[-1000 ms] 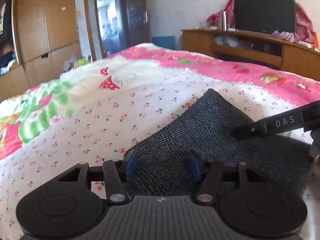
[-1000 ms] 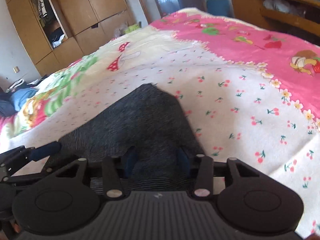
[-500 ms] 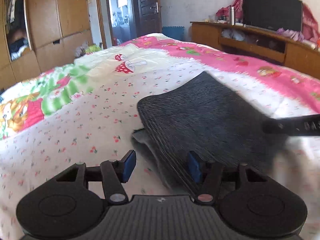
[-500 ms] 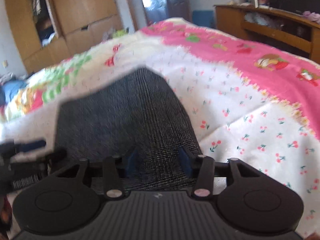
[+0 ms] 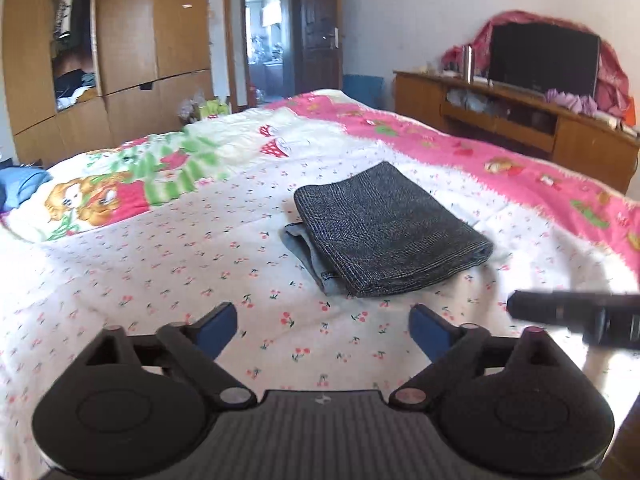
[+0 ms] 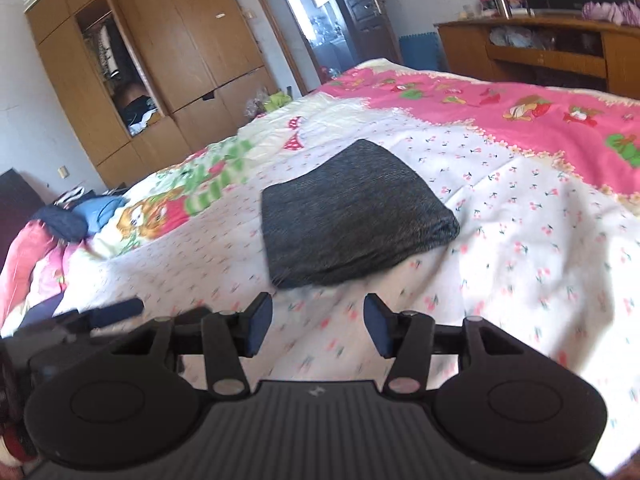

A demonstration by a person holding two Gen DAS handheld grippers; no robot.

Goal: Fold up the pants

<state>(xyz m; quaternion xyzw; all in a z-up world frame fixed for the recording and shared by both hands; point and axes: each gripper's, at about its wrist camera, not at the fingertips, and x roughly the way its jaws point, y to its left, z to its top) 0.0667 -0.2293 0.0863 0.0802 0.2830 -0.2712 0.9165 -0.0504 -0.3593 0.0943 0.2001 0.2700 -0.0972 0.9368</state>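
Observation:
The dark grey checked pants (image 5: 388, 232) lie folded in a flat rectangle on the bed, with a paler inner layer sticking out at the left edge. My left gripper (image 5: 323, 328) hangs short of the pants; its jaws are opening wide and hold nothing. The right wrist view shows the same bundle of pants (image 6: 352, 216) ahead of my right gripper (image 6: 318, 330), which is open with only bedsheet between its blue pads. A finger of the right gripper (image 5: 560, 310) pokes in from the right, and the left gripper (image 6: 116, 308) shows at the left.
The bed cover (image 5: 160, 272) is white with cherries and has a pink band (image 5: 540, 184) on the right. A pile of clothes (image 6: 76, 216) lies at the bed's left edge. A wooden wardrobe (image 5: 152, 40), an open door (image 5: 316, 28) and a TV cabinet (image 5: 520, 120) stand beyond.
Both grippers have let go of the pants and drawn back and up from them. The pants now lie folded on the bed. The left jaws have spread much wider.

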